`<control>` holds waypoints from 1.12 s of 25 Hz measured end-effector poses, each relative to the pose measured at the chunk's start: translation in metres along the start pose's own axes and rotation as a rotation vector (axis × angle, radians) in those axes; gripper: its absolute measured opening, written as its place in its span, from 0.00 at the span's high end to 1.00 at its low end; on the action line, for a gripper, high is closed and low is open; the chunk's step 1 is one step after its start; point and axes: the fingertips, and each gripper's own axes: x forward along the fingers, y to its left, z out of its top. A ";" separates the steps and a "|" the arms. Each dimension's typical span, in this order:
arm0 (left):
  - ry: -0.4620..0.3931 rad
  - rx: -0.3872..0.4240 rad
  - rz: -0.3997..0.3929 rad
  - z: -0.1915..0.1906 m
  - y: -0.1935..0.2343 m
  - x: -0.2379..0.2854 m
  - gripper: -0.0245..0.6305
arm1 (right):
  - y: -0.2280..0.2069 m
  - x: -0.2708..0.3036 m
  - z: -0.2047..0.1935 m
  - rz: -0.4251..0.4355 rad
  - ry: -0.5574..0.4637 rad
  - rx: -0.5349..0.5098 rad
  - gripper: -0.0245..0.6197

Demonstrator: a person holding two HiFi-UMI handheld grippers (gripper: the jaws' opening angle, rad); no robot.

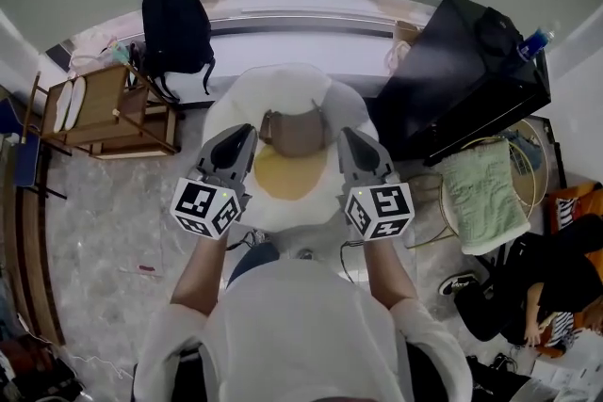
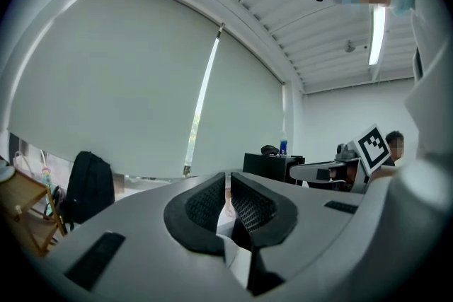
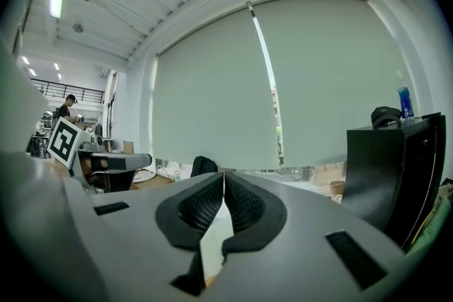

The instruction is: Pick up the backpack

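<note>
The black backpack [image 1: 174, 33] stands upright against the far wall at the upper left, well beyond both grippers. It shows at the left edge in the left gripper view as the backpack [image 2: 86, 184], and small, dead ahead over the jaws, in the right gripper view as the backpack [image 3: 204, 166]. My left gripper [image 1: 243, 133] and right gripper [image 1: 350, 136] are held side by side over a round white table [image 1: 236, 99], both pointing level toward the wall. The jaws of the left gripper [image 2: 228, 182] are shut with nothing between them. The right gripper [image 3: 224, 179] is likewise shut and empty.
A brown object [image 1: 295, 133] and a yellow patch lie on the white table. A wooden rack [image 1: 104, 108] stands left of it, beside the backpack. A black cabinet [image 1: 462, 75] with a blue bottle [image 1: 533, 42] stands right. A green cloth [image 1: 485, 193] drapes a wire chair; a person sits at lower right.
</note>
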 end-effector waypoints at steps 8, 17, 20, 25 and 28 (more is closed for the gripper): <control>0.024 -0.004 -0.104 0.002 0.052 0.023 0.89 | 0.013 0.053 0.003 -0.090 -0.011 0.013 0.92; 0.058 -0.013 -0.139 -0.012 0.071 0.055 0.89 | -0.007 0.075 -0.014 -0.140 0.014 0.046 0.92; 0.047 -0.015 -0.111 -0.012 0.073 0.066 0.89 | -0.016 0.084 -0.013 -0.106 0.015 0.039 0.92; 0.011 -0.013 -0.039 -0.002 0.068 0.090 0.89 | -0.042 0.100 -0.003 -0.029 0.022 0.007 0.91; 0.004 -0.020 0.007 -0.002 0.064 0.104 0.89 | -0.060 0.107 -0.001 0.011 0.027 -0.008 0.92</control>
